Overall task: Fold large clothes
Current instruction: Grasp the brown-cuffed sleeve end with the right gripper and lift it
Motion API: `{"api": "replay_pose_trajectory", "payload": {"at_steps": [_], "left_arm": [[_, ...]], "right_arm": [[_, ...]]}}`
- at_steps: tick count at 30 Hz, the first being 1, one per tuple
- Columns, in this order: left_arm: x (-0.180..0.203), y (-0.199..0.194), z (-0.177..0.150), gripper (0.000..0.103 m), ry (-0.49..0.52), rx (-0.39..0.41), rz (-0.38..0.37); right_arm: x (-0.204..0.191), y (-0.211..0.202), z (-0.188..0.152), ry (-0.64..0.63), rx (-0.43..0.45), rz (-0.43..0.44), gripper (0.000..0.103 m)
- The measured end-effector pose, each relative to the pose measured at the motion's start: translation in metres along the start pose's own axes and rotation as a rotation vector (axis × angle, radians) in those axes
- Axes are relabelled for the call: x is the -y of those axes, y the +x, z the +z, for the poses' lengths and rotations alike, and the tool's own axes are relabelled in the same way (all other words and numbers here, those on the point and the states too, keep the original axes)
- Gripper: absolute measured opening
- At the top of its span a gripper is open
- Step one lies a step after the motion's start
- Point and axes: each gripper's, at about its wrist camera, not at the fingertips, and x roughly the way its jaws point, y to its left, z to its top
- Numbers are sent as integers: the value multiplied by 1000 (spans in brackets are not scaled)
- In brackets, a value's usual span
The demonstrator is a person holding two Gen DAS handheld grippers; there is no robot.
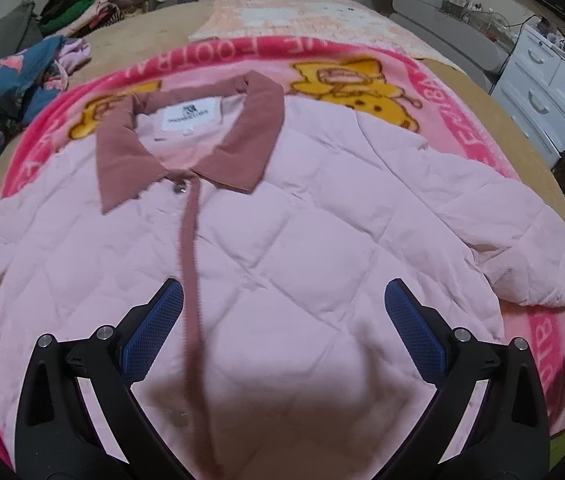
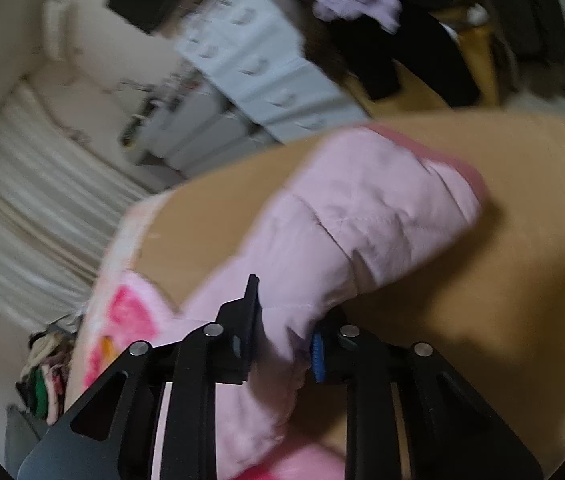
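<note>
On a bed (image 1: 482, 92), over a pink blanket (image 1: 462, 128), the jacket (image 1: 282, 232) is laid flat, unfolded. Its sleeve (image 2: 362, 208) is pinched by the right gripper (image 2: 282, 344); the left gripper (image 1: 282, 320) is held spread above. All folds remain.

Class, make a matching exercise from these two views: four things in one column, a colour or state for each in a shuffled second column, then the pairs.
1. corduroy collar
2. quilted padded jacket
3. left gripper
4. right gripper

a. jaws apart, holding nothing
b. pale pink, spread flat on the blanket
c. dusty rose
d. jaws closed on the sleeve

Pairs: 1-c, 2-b, 3-a, 4-d
</note>
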Motion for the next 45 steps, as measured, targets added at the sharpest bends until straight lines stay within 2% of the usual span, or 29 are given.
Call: {"api": "replay_pose_trajectory", "payload": {"at_steps": [7,19,35,45], "left_arm": [[-32,-30,6,95,-29,46,1],[-81,-67,11,95,-96,117,1],[-145,-99,12,95,-214,173,-10],[-182,-114,4,95,-284,200,-41]], "right_arm": [[-74,-48,-3,-172,67,171,17],[-185,-90,-46,-417,62,386,17],[-262,-123,-107,-654,53,540,17],[-299,-144,-191,-826,-6,622,17]]}}
